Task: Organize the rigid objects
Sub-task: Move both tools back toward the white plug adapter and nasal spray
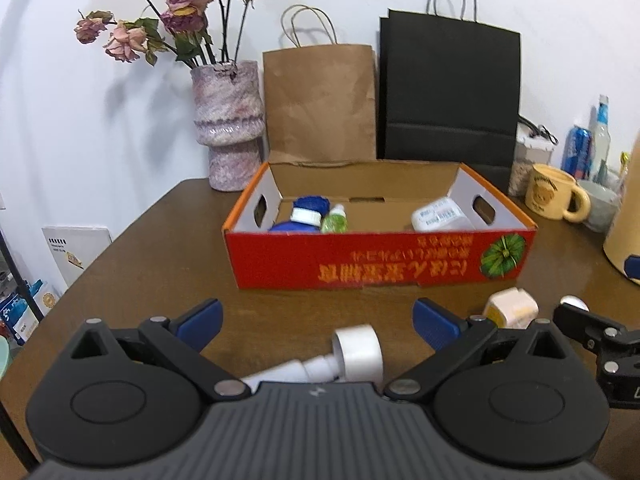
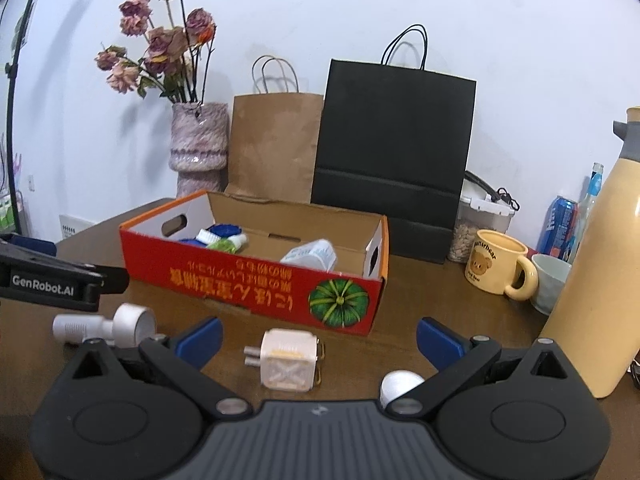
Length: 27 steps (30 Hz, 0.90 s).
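Both claws stood released. The left gripper straddled a white bottle lying on the table, the red box at twelve o'clock. The right gripper faced a cube-shaped plug. Closing might roll the bottle away.

Bare table lies open at 12 o'clock up to the red box; its low front wall blocks. The yellow flask crowds 3 o'clock.
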Available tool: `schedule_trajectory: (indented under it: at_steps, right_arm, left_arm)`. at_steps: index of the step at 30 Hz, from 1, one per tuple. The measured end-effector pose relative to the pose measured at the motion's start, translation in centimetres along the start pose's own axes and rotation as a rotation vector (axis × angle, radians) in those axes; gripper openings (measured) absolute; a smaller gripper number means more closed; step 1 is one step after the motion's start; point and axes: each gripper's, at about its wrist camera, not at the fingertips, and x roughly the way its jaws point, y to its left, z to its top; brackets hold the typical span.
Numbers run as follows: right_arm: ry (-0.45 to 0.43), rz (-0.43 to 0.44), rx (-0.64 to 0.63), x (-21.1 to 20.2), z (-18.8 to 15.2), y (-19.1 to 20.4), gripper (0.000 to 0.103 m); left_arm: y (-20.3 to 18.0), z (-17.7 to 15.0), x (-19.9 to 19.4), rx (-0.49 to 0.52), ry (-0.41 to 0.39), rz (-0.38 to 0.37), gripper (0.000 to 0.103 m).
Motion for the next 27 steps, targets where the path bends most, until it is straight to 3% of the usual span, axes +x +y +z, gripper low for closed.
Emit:
schedule_trajectory:
  at_steps: [18, 27]
  right_arm:
    - [0.053, 0.019, 0.026, -0.6, -3.5, 0.2, 0.103]
    - [0.059, 0.012, 0.038, 0.2, -3.8, 0.6, 0.103]
  left_arm:
    - [-0.6, -4.2, -0.6, -0.005, 0.061, -0.005, 0.103]
    - [-0.1, -4.4, -0.1, -0.022, 0.064, 0.013, 0.103]
